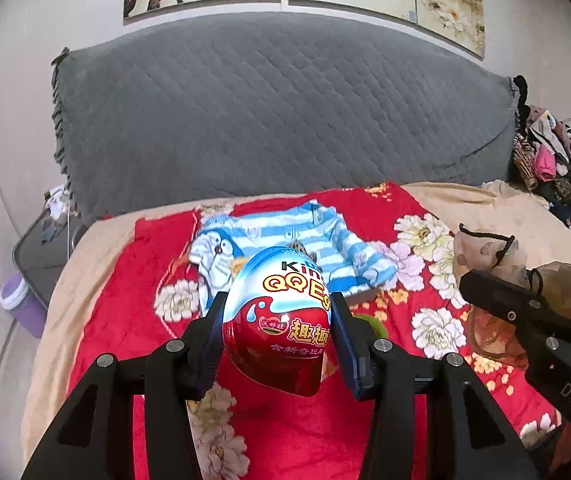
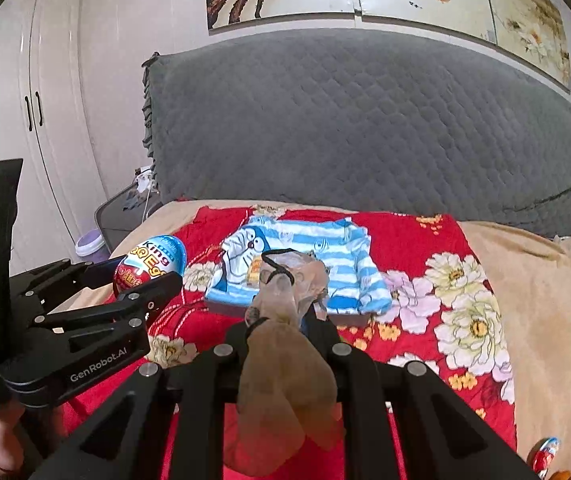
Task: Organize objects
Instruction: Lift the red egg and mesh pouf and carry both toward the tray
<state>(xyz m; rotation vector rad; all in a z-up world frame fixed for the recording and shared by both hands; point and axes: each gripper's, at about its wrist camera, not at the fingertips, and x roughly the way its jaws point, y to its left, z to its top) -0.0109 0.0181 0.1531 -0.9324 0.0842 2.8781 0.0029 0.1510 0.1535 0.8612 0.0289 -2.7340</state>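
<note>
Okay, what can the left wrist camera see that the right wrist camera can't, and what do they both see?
Only the left wrist view shows the clothes pile at the far right. Only the right wrist view shows the white wardrobe and a second egg near the blanket's edge. Both show the surprise egg in the left tongs, the translucent bag in the right tongs, the striped shirt and red floral blanket.

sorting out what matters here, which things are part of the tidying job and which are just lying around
In the job:
- toy egg, clamped in the left gripper
- translucent drawstring bag, pinched in the right gripper
- second egg at the blanket's corner, probably

Lying about:
- striped Doraemon shirt
- red floral blanket
- clothes pile
- purple bin
</note>
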